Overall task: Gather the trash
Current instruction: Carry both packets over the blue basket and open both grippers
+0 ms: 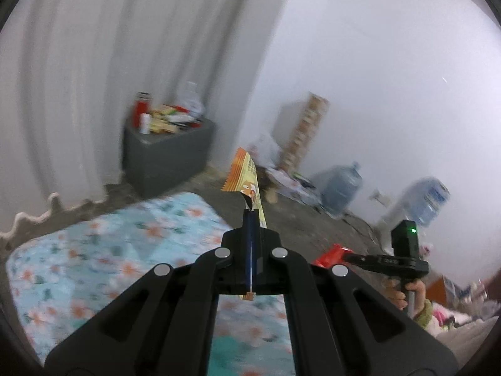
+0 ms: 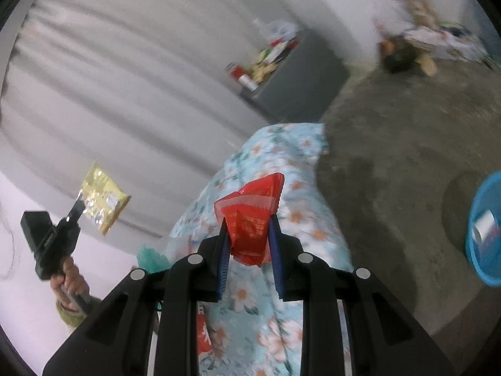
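My left gripper [image 1: 251,216] is shut on an orange and yellow snack wrapper [image 1: 245,177], held up above the floral mattress [image 1: 103,250]. The same wrapper shows gold in the right wrist view [image 2: 101,197], held by the left gripper [image 2: 80,206]. My right gripper [image 2: 249,219] is shut on a red wrapper [image 2: 250,213] above the mattress [image 2: 281,156]. The red wrapper also shows in the left wrist view [image 1: 330,255]. A blue basket [image 2: 483,228] with a piece of trash inside stands on the floor at the far right.
A grey box [image 1: 166,153] topped with bottles and packets stands by the curtain. Two water jugs [image 1: 341,188] and a pile of clutter [image 1: 288,175] stand along the white wall. The floor [image 2: 391,144] is bare concrete. Another red packet [image 2: 202,332] lies on the mattress.
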`<action>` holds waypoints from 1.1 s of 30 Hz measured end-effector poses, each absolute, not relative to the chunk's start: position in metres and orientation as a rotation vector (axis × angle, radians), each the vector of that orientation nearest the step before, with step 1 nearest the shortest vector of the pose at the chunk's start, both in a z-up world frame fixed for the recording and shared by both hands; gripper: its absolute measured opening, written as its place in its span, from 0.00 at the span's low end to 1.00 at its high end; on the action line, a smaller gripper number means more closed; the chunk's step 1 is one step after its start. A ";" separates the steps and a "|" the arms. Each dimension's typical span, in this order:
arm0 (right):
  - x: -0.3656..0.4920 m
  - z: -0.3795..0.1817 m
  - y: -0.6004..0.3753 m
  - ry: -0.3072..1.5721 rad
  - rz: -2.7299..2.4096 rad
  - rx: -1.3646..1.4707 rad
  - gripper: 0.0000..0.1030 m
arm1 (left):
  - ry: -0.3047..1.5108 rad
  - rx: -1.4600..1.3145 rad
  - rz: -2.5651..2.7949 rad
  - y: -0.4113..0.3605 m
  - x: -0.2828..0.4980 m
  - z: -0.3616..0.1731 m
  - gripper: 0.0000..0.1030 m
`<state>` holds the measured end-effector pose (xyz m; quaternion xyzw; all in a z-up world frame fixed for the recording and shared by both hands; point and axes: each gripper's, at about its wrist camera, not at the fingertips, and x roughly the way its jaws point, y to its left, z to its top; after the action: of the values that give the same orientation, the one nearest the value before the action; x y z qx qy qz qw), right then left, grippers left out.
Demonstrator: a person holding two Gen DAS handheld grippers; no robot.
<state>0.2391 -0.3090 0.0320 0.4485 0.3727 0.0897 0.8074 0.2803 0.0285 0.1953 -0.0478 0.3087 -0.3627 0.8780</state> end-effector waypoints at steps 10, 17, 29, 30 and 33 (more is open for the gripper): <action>0.142 -0.011 -0.378 0.696 -0.020 1.133 0.23 | 0.754 0.029 -0.978 -0.143 0.233 0.150 0.00; 0.101 -0.031 -0.422 0.650 -0.192 1.148 0.23 | 0.811 0.103 -1.072 -0.240 0.214 0.104 0.00; 0.052 -0.120 -0.507 0.754 -0.640 1.125 0.23 | 1.026 0.187 -1.143 -0.389 0.210 -0.029 0.00; 0.050 -0.133 -0.513 0.768 -0.667 1.140 0.24 | 1.049 0.196 -1.147 -0.400 0.210 -0.040 0.00; 0.043 -0.167 -0.529 0.802 -0.710 1.184 0.28 | 1.137 0.238 -1.147 -0.439 0.214 -0.089 0.00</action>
<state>0.0431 -0.5289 -0.1668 0.5311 0.3597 -0.3183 0.6980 0.2137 -0.4393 -0.0887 0.1060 0.5076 -0.5118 0.6850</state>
